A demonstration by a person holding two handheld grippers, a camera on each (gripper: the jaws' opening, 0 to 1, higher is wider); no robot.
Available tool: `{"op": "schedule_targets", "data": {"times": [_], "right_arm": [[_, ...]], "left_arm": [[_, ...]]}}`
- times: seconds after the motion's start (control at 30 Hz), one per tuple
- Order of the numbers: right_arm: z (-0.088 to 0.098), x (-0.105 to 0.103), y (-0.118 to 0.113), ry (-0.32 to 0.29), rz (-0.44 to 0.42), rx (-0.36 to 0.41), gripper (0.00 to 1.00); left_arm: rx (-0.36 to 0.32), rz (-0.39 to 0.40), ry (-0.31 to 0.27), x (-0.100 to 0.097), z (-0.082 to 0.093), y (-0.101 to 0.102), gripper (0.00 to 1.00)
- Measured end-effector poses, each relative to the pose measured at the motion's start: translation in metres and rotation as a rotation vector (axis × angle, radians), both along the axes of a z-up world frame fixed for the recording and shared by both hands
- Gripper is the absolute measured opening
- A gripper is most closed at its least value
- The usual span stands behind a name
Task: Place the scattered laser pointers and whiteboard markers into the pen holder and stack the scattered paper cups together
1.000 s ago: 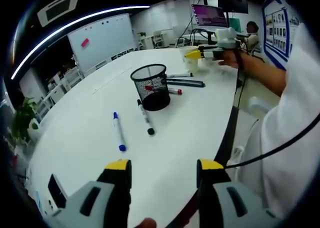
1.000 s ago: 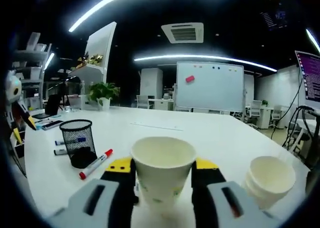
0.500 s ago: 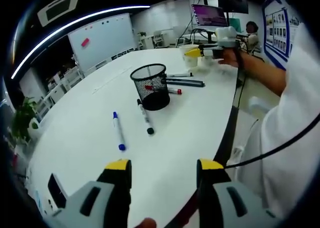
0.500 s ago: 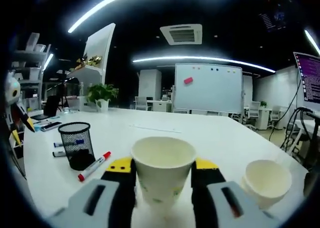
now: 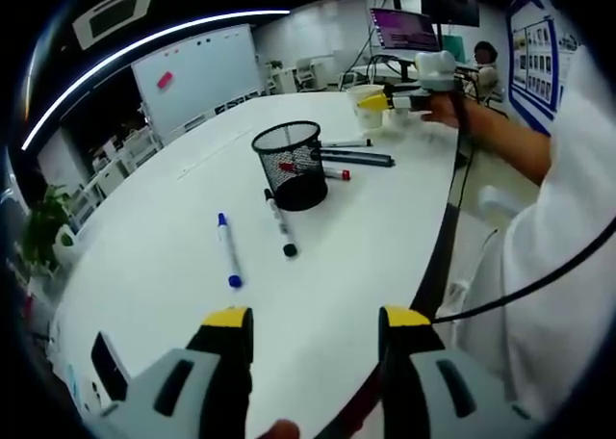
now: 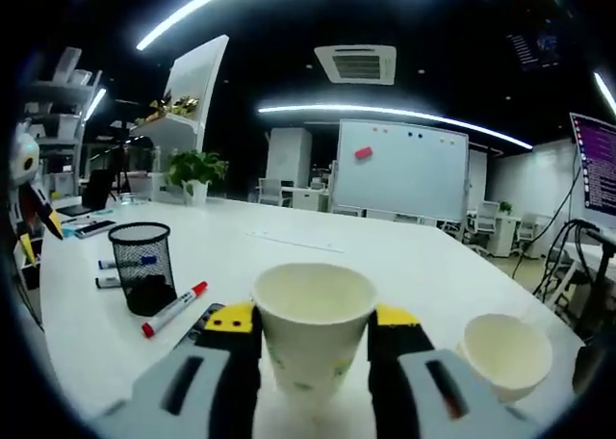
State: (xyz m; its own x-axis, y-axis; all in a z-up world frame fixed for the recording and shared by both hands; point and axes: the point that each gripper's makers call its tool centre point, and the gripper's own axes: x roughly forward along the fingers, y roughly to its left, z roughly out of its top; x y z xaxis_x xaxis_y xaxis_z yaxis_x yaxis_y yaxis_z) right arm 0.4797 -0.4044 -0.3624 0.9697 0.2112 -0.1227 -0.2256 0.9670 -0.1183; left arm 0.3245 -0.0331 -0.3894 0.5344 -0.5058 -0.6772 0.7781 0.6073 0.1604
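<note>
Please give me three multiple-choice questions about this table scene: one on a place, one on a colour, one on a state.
1. Where does the blue marker lie?
A. inside the mesh pen holder
B. on the table, apart from the holder
C. inside a cup

2. What colour is the mesh pen holder?
A. black
B. white
C. yellow

3. What does the right gripper hold?
A. a marker
B. nothing
C. a paper cup

Answers: 1 B, it rests on the bare white table. 2 A, the mesh is black. 3 C, the paper cup sits between its jaws.
</note>
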Motion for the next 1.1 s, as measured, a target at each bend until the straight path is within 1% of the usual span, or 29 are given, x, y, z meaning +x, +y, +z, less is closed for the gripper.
{"op": "schedule_targets", "data": {"times": [0.17,0.33,0.5,0.6,0.8,0.9,1.0,1.1], "right_arm": [[0.003,0.0,-0.003,-0.011,-0.003,0.006,0.44],[0.004,-0.002,-0.005,-0.009,-0.015,0.019,0.44],[0.014,-0.005,-0.007,-0.04,-0.031,0.02,0.43],[0.02,-0.007,-0.005,-0.052,-0.03,0.034,0.43],[0.02,-0.008,-0.005,-0.053,-0.03,0.034,0.43],[0.023,-0.009,-0.006,-0.058,-0.032,0.043,0.43],[0.025,-0.01,-0.005,-0.06,-0.032,0.031,0.43],[0.027,-0.01,-0.005,-0.063,-0.03,0.041,0.43]], "left_arm": [[-0.002,0.001,-0.001,-0.001,0.0,0.001,0.53],[0.0,0.007,-0.001,0.0,0.0,0.002,0.53],[-0.001,0.006,-0.005,0.0,0.002,0.001,0.53],[-0.006,0.001,-0.009,0.0,0.003,0.0,0.53],[0.0,-0.003,-0.006,-0.001,0.001,0.0,0.53],[0.002,-0.003,-0.007,-0.001,0.002,0.001,0.53],[-0.004,-0.002,-0.009,-0.001,0.004,0.0,0.53],[-0.001,-0.003,-0.008,-0.001,0.003,0.0,0.53]]}}
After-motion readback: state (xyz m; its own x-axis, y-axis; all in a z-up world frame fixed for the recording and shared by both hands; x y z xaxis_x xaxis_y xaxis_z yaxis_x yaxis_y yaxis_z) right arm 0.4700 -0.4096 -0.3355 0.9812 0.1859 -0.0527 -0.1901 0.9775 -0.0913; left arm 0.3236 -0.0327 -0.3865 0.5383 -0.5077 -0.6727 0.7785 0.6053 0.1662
